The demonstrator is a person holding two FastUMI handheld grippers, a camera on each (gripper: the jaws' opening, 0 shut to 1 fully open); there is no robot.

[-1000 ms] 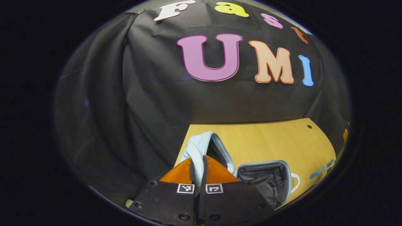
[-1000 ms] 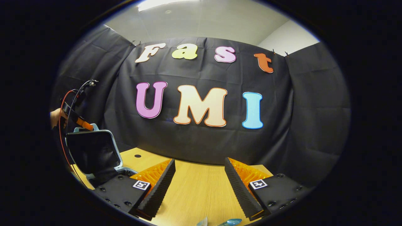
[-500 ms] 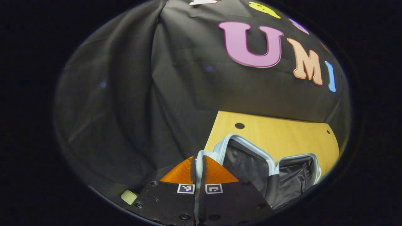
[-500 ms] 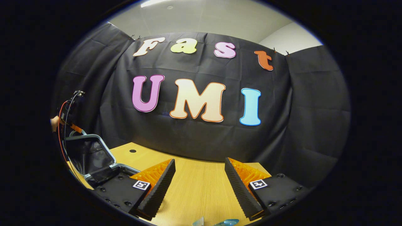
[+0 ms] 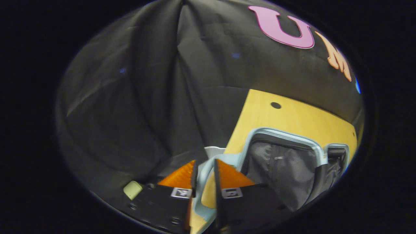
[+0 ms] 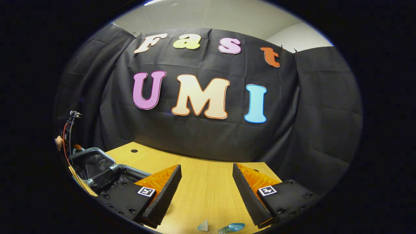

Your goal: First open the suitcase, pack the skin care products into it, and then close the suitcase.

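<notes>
The light blue suitcase point(image 5: 286, 138) lies open on the wooden table point(image 5: 276, 120). Its grey-lined lid point(image 5: 279, 162) is folded back almost flat beside the base point(image 5: 336, 156). My left gripper point(image 5: 204, 170) is shut on the lid's light blue handle point(image 5: 203, 172), just past the table's left edge. In the right gripper view the suitcase point(image 6: 97, 162) sits at far left, with the left gripper point(image 6: 70, 143) and a hand point(image 6: 58, 142) behind it. My right gripper point(image 6: 206, 183) hangs open over bare table. Two small clear-blue skin care items point(image 6: 232, 227) lie just below its fingers.
Black cloth walls close the table on the back and both sides. The table point(image 6: 201, 182) has a small round hole point(image 6: 134, 150) near its back left corner. A pale green rounded piece point(image 5: 132, 190) shows low at left beside the left gripper's body.
The lid has swung from upright down to almost flat. My left gripper followed it down and outward on the handle, fingers slightly wider. The right gripper has hardly moved.
</notes>
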